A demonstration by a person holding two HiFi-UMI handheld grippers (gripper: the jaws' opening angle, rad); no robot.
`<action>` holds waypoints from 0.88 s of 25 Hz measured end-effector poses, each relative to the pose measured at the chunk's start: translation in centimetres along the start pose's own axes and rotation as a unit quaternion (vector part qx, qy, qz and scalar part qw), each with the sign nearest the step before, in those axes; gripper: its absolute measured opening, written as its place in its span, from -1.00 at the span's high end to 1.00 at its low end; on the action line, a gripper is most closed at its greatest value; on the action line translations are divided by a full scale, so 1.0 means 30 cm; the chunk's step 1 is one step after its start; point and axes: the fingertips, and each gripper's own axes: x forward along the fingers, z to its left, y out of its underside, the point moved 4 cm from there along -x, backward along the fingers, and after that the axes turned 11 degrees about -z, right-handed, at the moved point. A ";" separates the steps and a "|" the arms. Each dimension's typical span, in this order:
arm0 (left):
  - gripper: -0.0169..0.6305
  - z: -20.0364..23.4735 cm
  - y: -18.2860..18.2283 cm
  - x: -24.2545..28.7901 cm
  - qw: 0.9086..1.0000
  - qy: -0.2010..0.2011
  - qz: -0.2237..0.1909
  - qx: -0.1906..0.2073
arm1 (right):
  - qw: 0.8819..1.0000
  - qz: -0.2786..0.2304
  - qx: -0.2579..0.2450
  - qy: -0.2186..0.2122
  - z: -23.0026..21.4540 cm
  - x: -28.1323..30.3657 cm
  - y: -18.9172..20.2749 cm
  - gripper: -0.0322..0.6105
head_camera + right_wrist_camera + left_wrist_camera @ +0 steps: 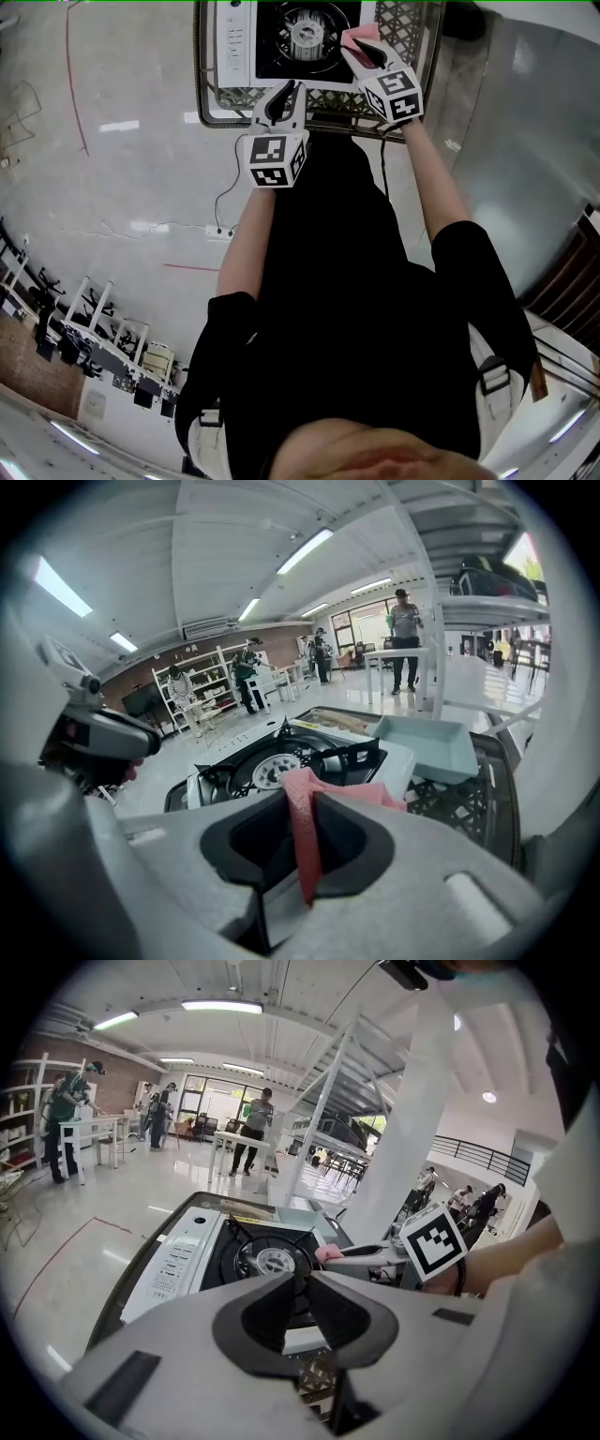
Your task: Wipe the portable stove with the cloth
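Note:
The portable stove (281,42), white with a black top and a round burner (305,33), stands on a dark lattice table (405,21) at the top of the head view. My right gripper (356,52) is shut on a pink cloth (356,37) at the stove's right edge, beside the burner. In the right gripper view the pink cloth (302,832) hangs pinched between the jaws, just before the stove (272,761). My left gripper (292,91) hovers at the stove's near edge, shut with nothing in it. The left gripper view shows the stove (187,1260) and the right gripper (367,1255) with the cloth (328,1253).
A pale blue tray (433,741) lies on the lattice table beside the stove. A cable (225,202) runs over the glossy floor on the left. People, white tables and shelves stand far off in the hall.

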 end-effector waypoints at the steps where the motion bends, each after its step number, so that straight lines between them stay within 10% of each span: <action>1: 0.81 0.002 0.004 -0.006 1.000 0.004 0.002 0.000 | 1.000 0.002 0.001 -0.001 0.016 -0.010 0.008 0.70; 22: 0.80 0.131 0.040 -0.199 0.998 0.057 -0.003 0.002 | 0.994 -0.010 0.034 0.100 0.238 -0.143 0.088 0.81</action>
